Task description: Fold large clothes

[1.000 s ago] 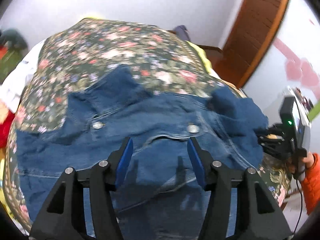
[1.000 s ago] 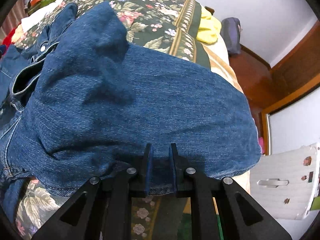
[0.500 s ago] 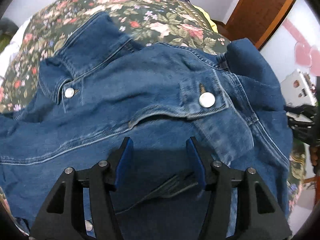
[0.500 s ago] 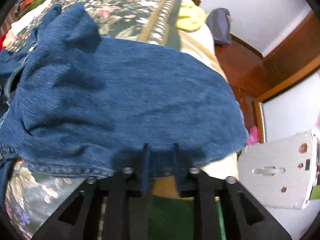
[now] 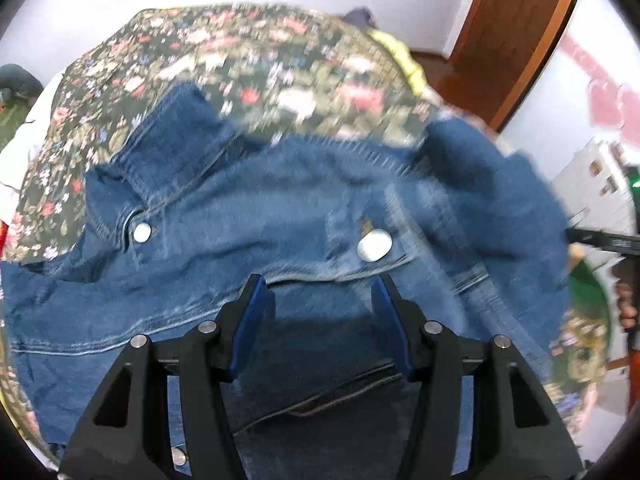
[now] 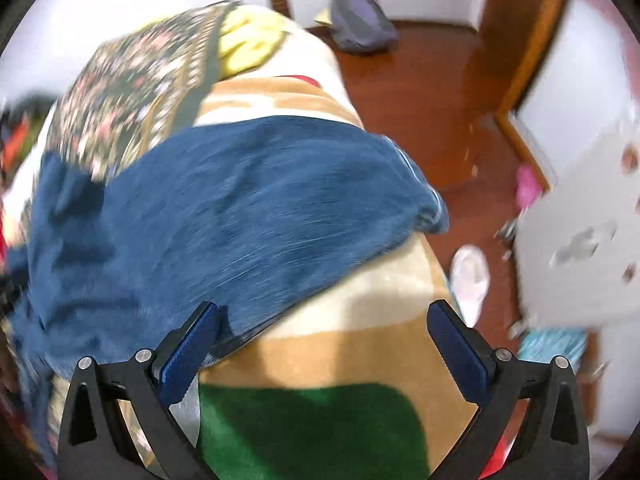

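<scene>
My left gripper: jaws apart, holding nothing, poised over the jacket just below its chest pocket snap. My right gripper: jaws spread wide, empty; its left pad touches or just clears the sleeve edge, I cannot tell which. Jacket: denim, front up, spread on the floral bedspread, collar toward the far wall, hem toward me, long axis running away from me. Sleeve: lies crosswise, reaching off the bedspread onto the tan blanket. Progress: early, I judge; body flat, both sleeves unfolded, all folds remaining.
</scene>
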### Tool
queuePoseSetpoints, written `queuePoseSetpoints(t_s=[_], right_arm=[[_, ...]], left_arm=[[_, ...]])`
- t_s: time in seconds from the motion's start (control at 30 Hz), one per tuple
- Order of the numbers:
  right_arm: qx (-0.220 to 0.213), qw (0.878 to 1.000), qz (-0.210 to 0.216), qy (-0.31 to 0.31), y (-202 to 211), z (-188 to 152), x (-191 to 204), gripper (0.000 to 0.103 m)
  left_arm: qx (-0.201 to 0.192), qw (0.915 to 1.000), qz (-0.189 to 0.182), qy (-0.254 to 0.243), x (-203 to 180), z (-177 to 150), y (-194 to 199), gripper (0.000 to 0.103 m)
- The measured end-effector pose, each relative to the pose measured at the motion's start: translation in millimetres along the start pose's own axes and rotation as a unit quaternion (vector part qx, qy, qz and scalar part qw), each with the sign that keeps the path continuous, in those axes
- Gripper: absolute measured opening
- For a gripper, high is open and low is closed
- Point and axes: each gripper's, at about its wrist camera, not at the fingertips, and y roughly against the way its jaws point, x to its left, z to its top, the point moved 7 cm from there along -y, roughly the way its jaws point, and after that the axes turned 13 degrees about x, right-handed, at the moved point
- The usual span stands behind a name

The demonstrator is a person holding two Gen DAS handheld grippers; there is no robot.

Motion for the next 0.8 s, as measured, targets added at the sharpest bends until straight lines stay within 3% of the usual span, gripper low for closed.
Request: queuePoseSetpoints(t_s=[0.17, 0.37, 0.47, 0.6, 0.73, 0.8], right_arm=[[0.027, 0.990, 0.104, -0.089, -17.2, 12.0, -26.6, 0.092], [0.026, 0.981, 0.146, -0.127, -35.1, 31.0, -31.0, 0.073], [0.012, 0.979, 0.154, -0.133, -37.6, 50.8, -24.0, 0.053], [-0.015, 0.984, 0.129, -0.124, -24.8, 63.6, -16.6, 0.023], [-0.062, 0.989, 0.095, -0.092, 11.2, 71.0, 1.2, 0.017], [-0.081, 0.989, 0.104, -0.071, 34.4, 72.9, 14.1, 0.014]], left_arm=[[-0.046, 0.9987, 0.014, 0.015, 1.5, 13.9, 27.5, 0.064], [-0.053, 0.9978, 0.035, 0.020, 10.8, 15.6, 31.5, 0.065], [-0.045, 0.9977, 0.034, 0.038, 23.9, 10.1, 28.0, 0.067], [-0.034, 0.9966, 0.039, 0.064, 45.3, -2.5, 25.1, 0.067], [-0.039, 0.9940, 0.044, 0.092, 69.8, -16.0, 33.4, 0.067], [-0.044, 0.9923, 0.051, 0.104, 82.3, -23.3, 39.6, 0.067]])
